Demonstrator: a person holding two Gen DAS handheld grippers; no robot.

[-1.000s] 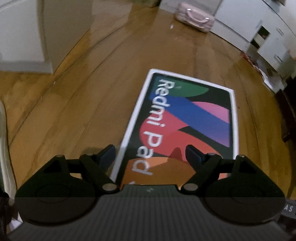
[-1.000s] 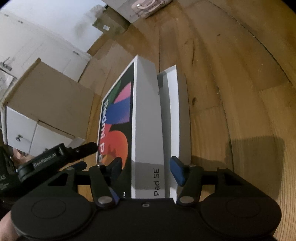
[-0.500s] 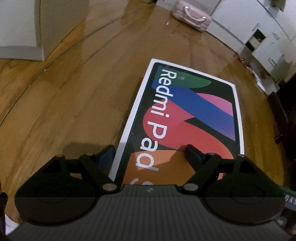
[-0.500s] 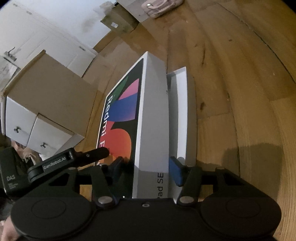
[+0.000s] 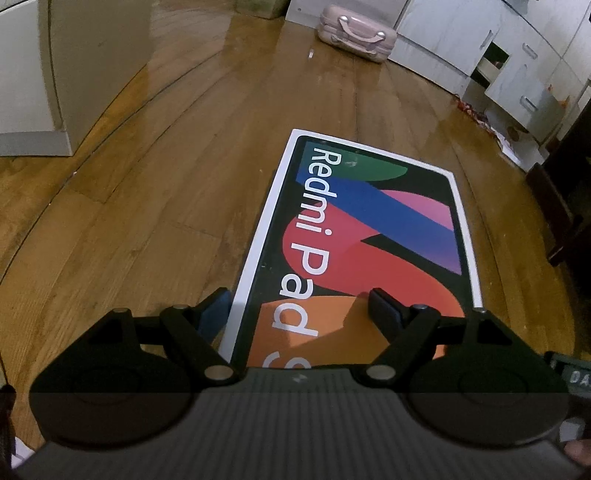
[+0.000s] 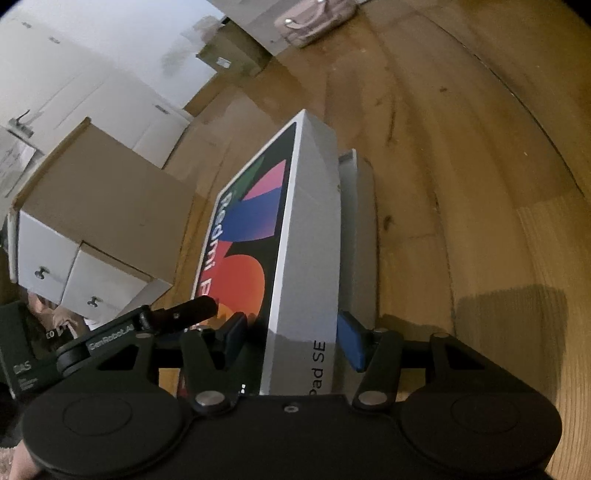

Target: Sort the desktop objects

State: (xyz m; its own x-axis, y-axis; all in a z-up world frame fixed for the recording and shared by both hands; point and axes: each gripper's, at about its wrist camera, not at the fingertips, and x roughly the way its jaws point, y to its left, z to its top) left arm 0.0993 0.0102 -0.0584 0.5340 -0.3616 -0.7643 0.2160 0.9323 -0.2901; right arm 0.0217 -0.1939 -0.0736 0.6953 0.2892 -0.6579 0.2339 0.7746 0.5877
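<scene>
Gripping the near end of the Redmi Pad box lid (image 6: pixel 306 236), the right tongs (image 6: pixel 291 334) have one pad on its printed top face and the blue pad against its white side wall. This lid is lifted and tilted. Just beside it, to the right in the right wrist view, a white tray (image 6: pixel 360 236) lies lower on the wooden floor (image 6: pixel 461 184), partly hidden behind the lid.

In the left wrist view the left tongs (image 5: pixel 301 308) straddle the near left corner of the lid (image 5: pixel 369 236): one finger is out beyond the white border, the other is over the orange print. Their pads do not press on it, so these tongs stand open.

Farther back on the floor, a pink case (image 5: pixel 356 33) rests near white cabinets (image 5: pixel 517 59). In the right wrist view, a brown-topped drawer unit (image 6: pixel 96 221) stands left of the lid.
</scene>
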